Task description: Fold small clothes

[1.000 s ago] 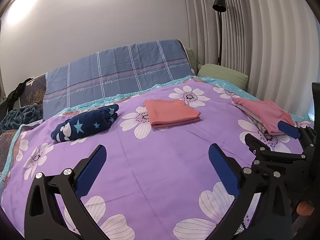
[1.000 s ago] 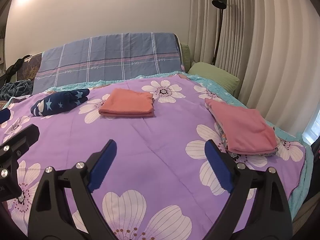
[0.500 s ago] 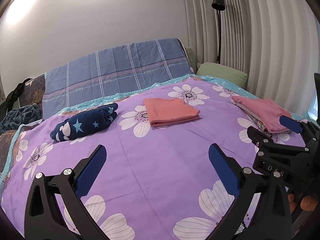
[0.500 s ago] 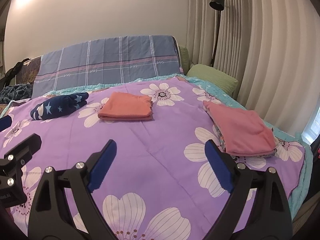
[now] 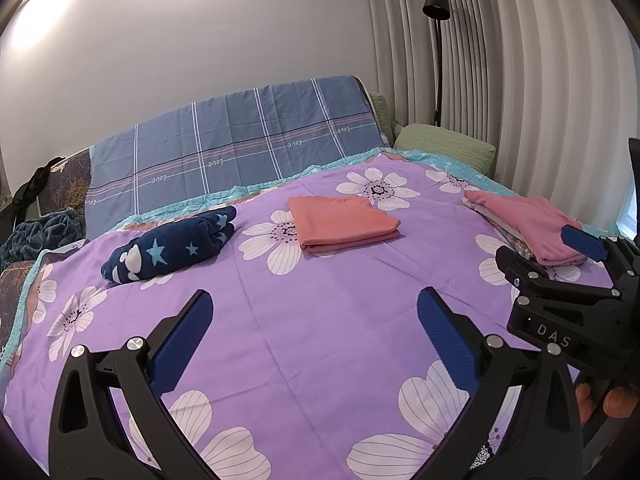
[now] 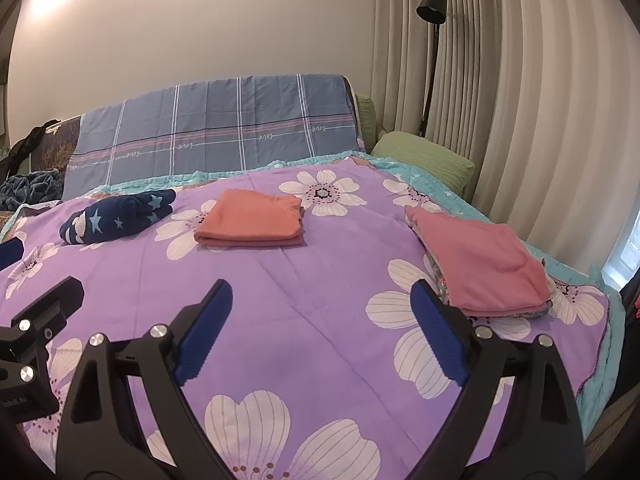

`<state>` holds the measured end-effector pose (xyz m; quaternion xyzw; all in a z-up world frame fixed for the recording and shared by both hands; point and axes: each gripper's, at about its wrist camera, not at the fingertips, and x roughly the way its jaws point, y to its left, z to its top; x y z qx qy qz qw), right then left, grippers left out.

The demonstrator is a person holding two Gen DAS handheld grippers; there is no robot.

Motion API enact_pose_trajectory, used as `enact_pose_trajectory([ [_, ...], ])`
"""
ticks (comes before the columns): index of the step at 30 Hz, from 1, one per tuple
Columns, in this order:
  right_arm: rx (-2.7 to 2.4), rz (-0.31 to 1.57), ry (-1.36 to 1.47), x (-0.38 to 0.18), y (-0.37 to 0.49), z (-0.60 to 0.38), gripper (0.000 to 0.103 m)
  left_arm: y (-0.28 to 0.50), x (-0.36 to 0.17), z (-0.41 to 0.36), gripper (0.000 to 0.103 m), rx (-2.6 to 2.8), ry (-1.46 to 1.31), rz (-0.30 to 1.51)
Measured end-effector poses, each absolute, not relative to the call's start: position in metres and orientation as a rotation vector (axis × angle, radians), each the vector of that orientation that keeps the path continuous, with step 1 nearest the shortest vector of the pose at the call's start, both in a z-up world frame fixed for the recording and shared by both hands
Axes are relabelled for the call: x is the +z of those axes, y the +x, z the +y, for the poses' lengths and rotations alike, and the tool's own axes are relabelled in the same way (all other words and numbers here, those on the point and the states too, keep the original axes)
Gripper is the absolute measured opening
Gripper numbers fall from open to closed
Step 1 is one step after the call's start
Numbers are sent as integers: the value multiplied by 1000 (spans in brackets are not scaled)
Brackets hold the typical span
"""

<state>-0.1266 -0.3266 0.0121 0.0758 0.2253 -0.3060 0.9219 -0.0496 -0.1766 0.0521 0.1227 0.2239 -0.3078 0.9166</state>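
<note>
On the bed (image 5: 304, 320), behind both grippers, lie three folded garments: navy star roll (image 5: 172, 246), orange garment (image 5: 344, 226), pink stack (image 6: 480, 264). Over the last second both views have barely shifted; folding appears finished. Left gripper (image 5: 312, 328) and right gripper (image 6: 320, 320) fingers gape wide, empty. Only the right view shows the stack's patterned lower layers clearly.

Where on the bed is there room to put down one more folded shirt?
The widest bare patch of the purple flowered bedspread lies in front of the orange folded garment, between the navy star blanket on the left and the pink stack on the right. The right edge is crowded by that stack.
</note>
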Motion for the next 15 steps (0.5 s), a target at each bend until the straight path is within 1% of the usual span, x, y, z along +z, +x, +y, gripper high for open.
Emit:
enact_pose_trajectory([
  [15,-631,465,152,10,-125,-327,93,-50,50,-175,102,-632,253,461],
])
